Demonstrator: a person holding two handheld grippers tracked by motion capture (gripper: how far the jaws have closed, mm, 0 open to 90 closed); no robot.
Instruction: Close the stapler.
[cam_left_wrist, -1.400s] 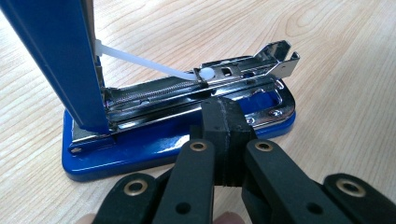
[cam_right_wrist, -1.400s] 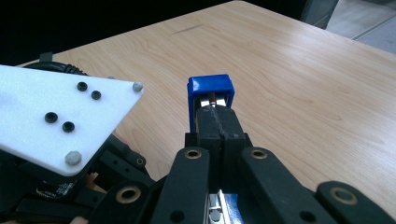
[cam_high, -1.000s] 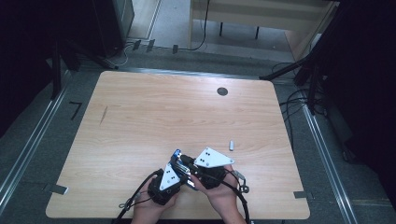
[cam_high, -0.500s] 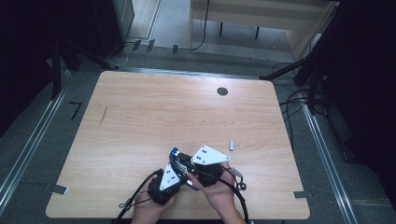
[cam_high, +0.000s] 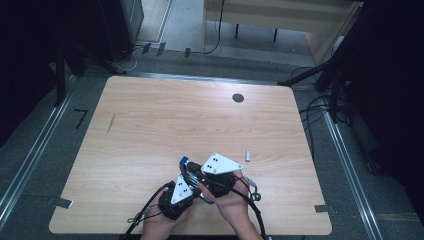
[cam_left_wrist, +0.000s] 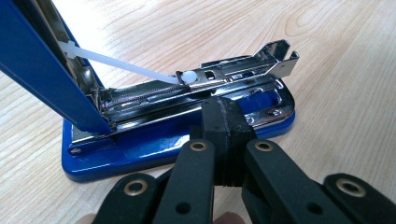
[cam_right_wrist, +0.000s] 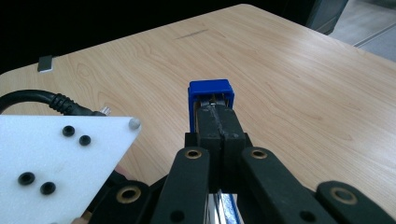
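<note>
The high view is looking down and forward from above the person's side, taking in the whole table (cam_high: 150, 130) from well back. The left gripper view is sitting really close, staring along its jaws at the blue stapler (cam_left_wrist: 177, 140). The right gripper view is hugging the same stapler (cam_right_wrist: 210, 91), facing out across the tabletop.

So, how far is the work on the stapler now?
Done: the stapler lid is swung open and its metal staple rail is bare. In hand: the left gripper, shut, presses at the base, and the right gripper, shut, props the lid. Left: probably loading staples and closing it.
</note>
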